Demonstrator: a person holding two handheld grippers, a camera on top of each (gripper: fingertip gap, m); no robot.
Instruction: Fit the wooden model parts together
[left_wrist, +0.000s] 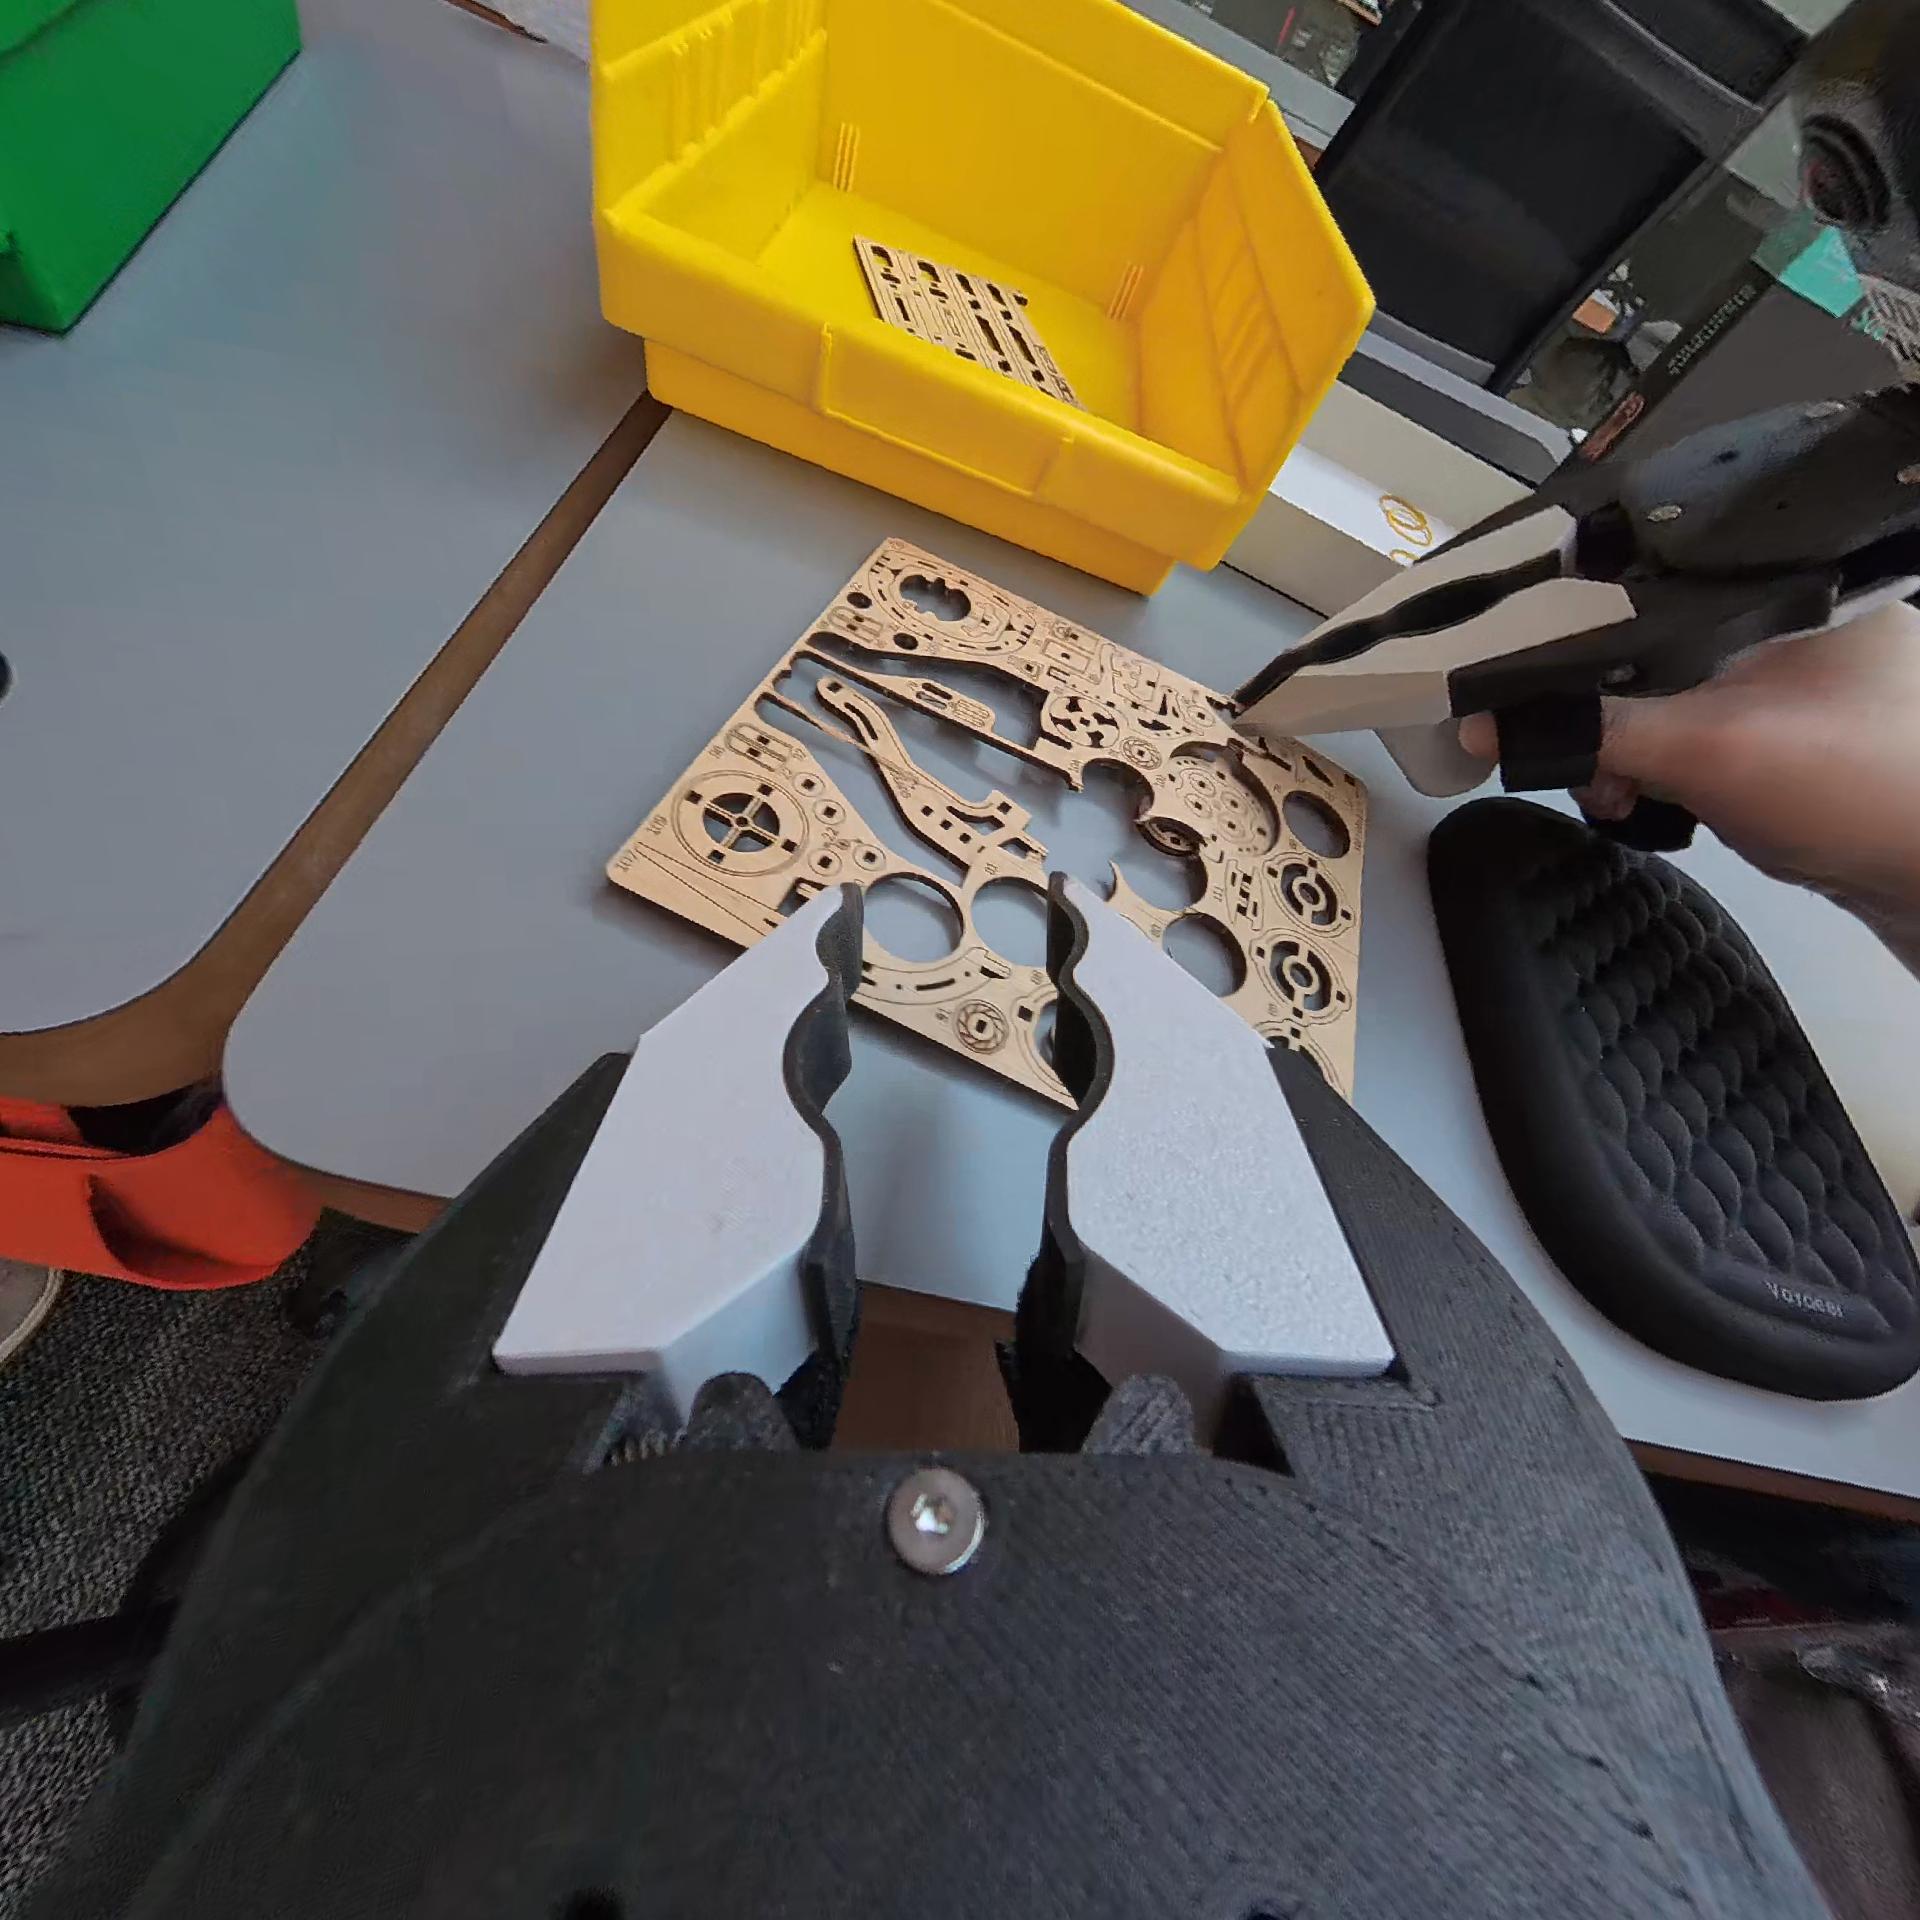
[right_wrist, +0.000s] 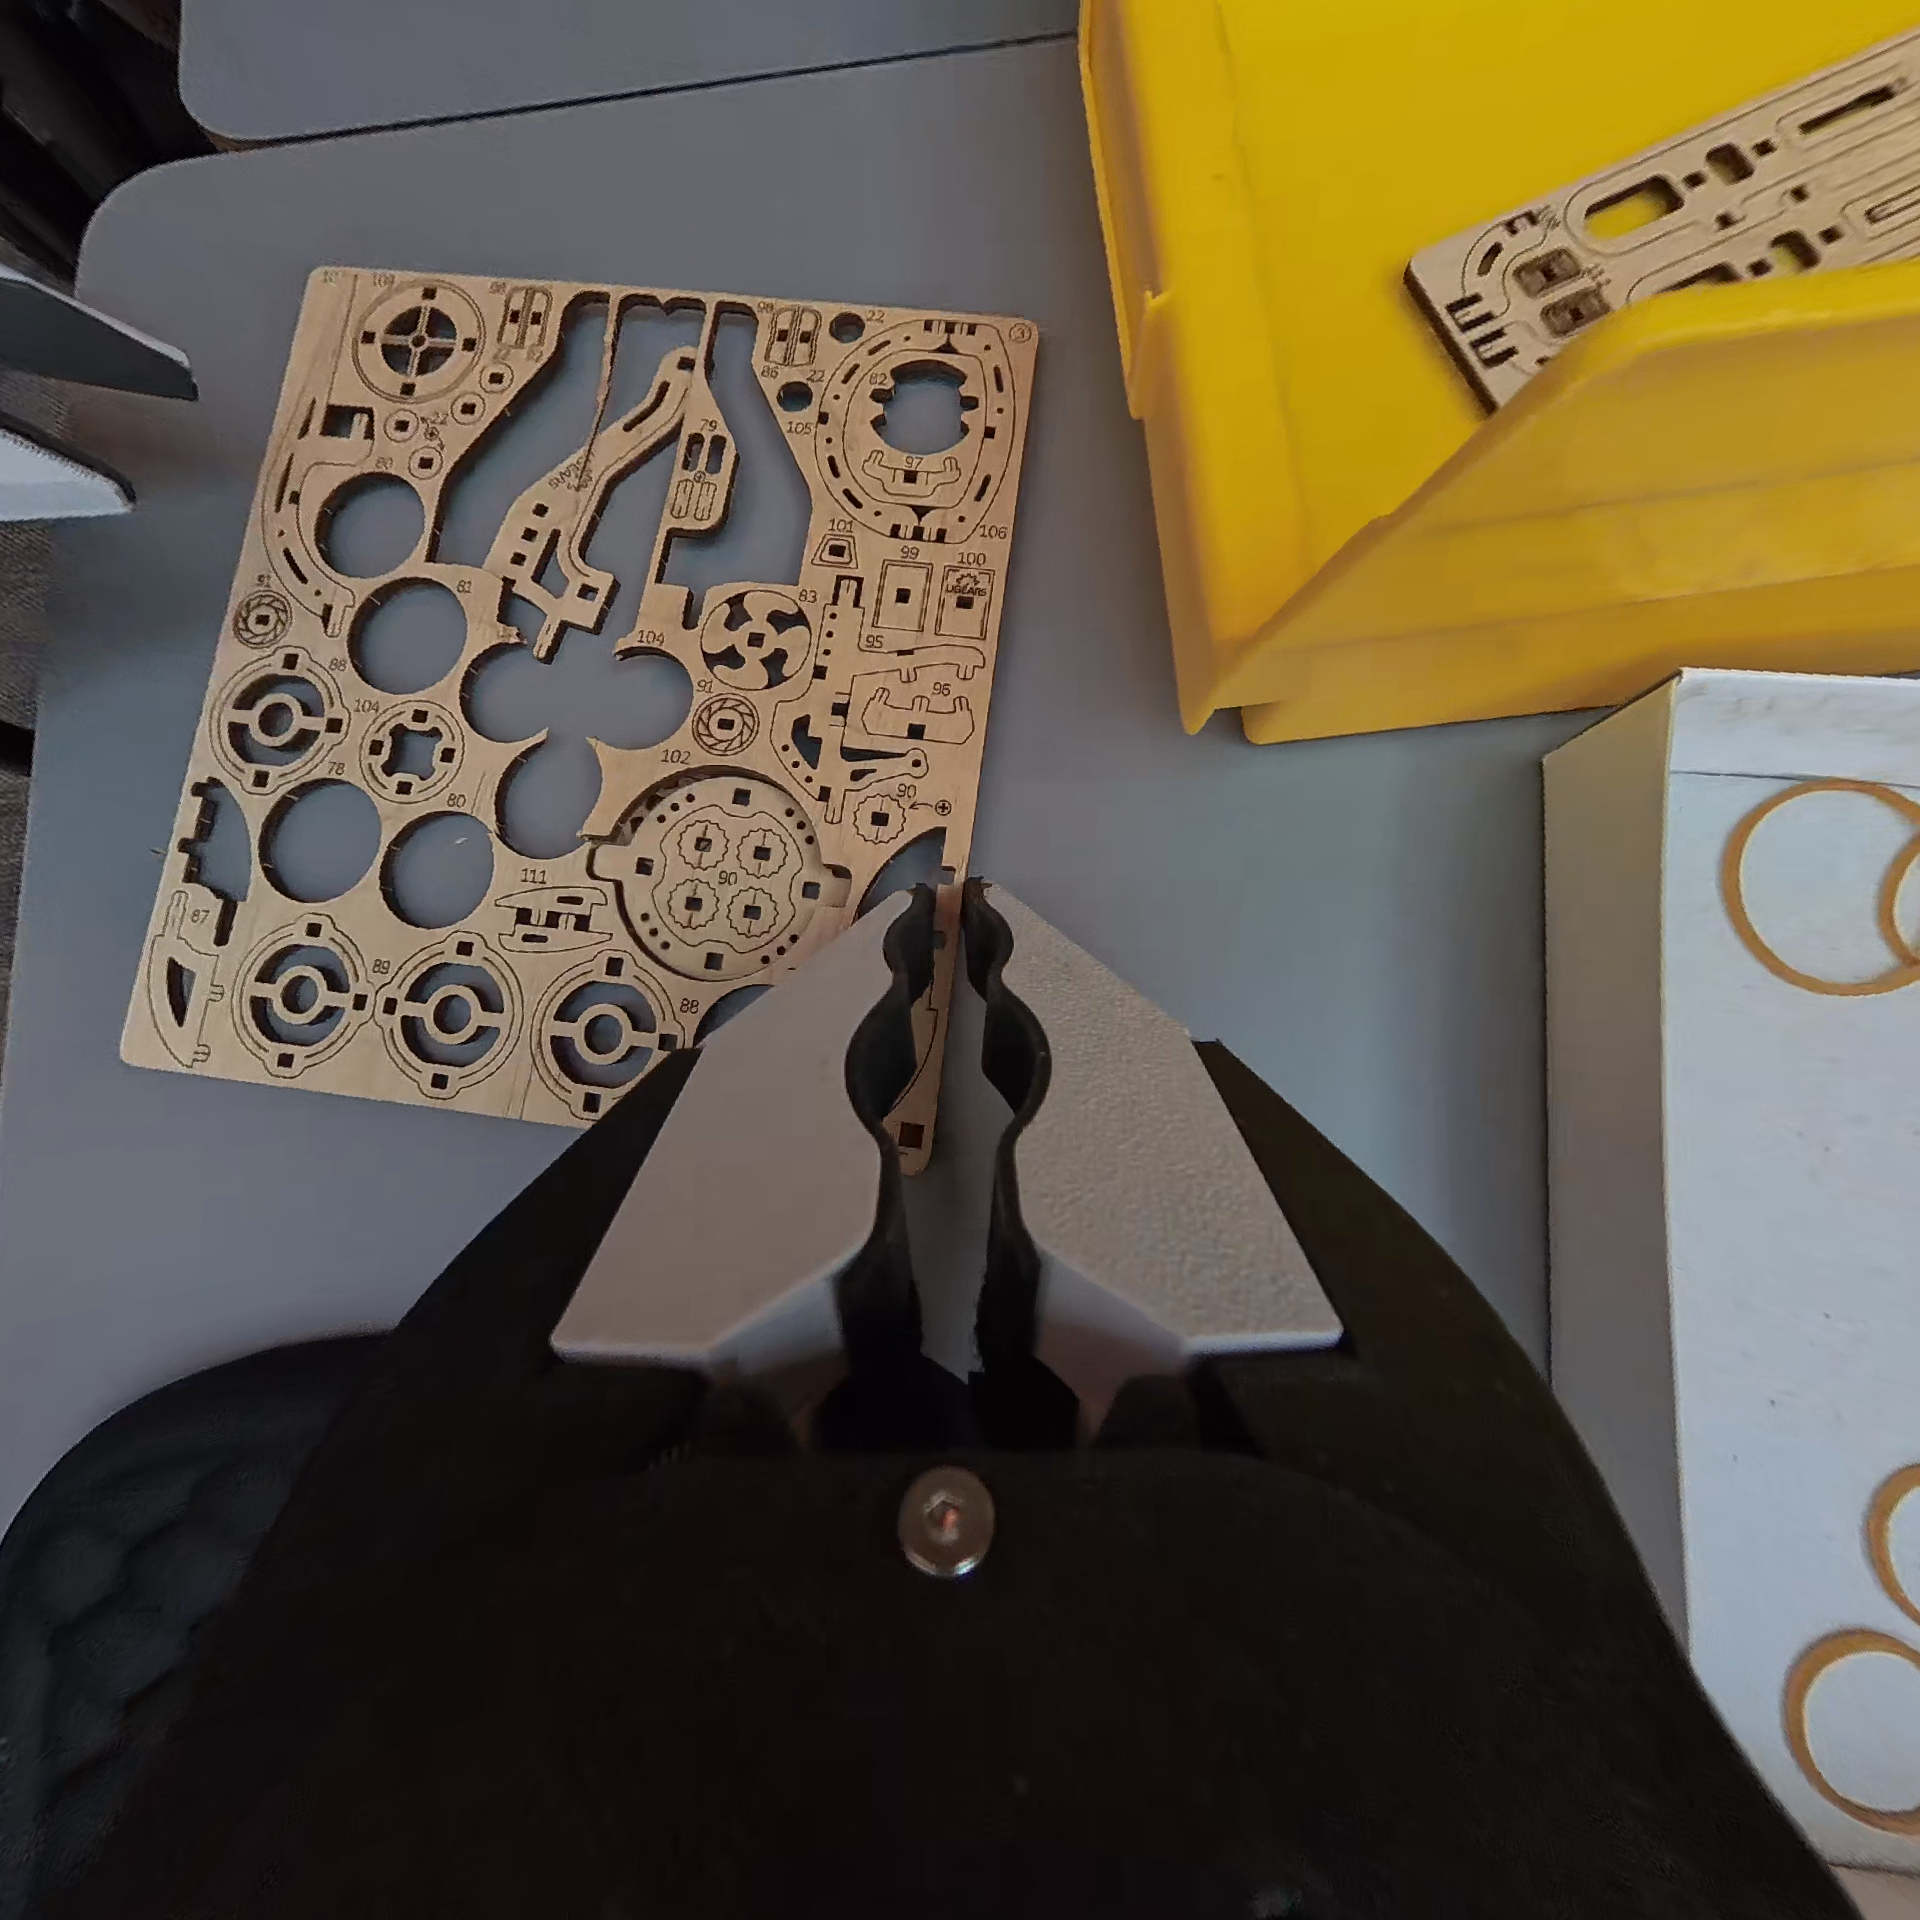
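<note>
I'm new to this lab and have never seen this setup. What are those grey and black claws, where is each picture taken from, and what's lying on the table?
The claws are two hand-held grippers, one in each hand of a person; no robot arm is involved. Each picture comes from a camera mounted on one gripper, looking along its fingers.

In the left wrist view, the left gripper is open and empty above the near edge of a wooden parts sheet lying flat on the grey table. The right gripper is closed on the sheet's edge.

Behind stands a yellow bin holding another wooden sheet. Nearby are a black padded rest and a white box with rubber bands on it.
</note>
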